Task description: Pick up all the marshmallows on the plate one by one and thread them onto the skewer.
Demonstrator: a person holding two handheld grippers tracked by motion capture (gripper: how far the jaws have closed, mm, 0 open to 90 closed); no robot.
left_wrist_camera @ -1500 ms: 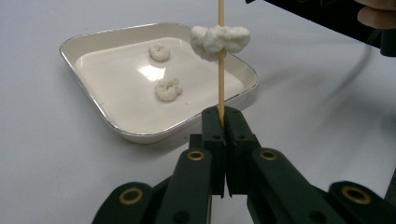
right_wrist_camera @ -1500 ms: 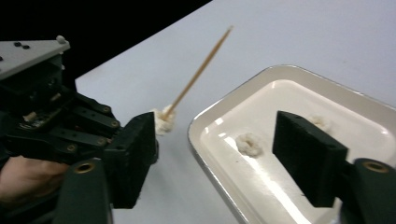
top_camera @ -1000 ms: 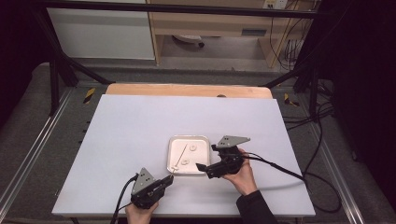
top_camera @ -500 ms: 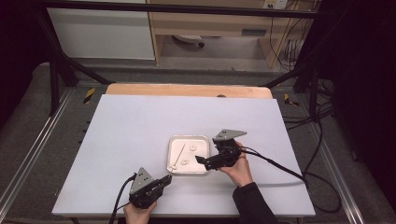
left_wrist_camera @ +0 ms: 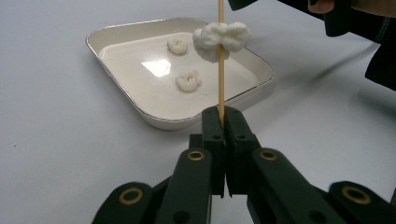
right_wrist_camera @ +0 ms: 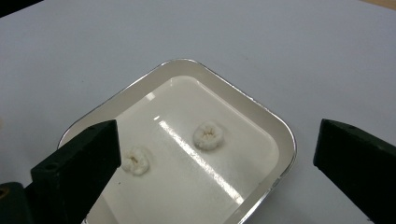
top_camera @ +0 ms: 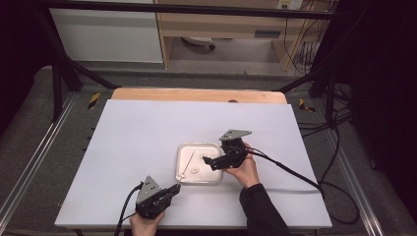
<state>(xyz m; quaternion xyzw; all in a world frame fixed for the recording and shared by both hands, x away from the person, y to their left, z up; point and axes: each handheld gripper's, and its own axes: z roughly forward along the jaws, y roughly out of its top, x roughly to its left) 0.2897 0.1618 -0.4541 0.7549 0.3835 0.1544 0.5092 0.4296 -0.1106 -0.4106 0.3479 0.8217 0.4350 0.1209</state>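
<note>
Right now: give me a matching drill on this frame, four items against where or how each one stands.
Items
1. left gripper
2. right gripper
3. skewer
4. tray

States
A. holds two loose white pieces
B. jaws wide apart, above the tray
C. shut on the skewer
D. upright, one white piece threaded on it

Pairs: 1-C, 2-B, 3-D, 4-A
</note>
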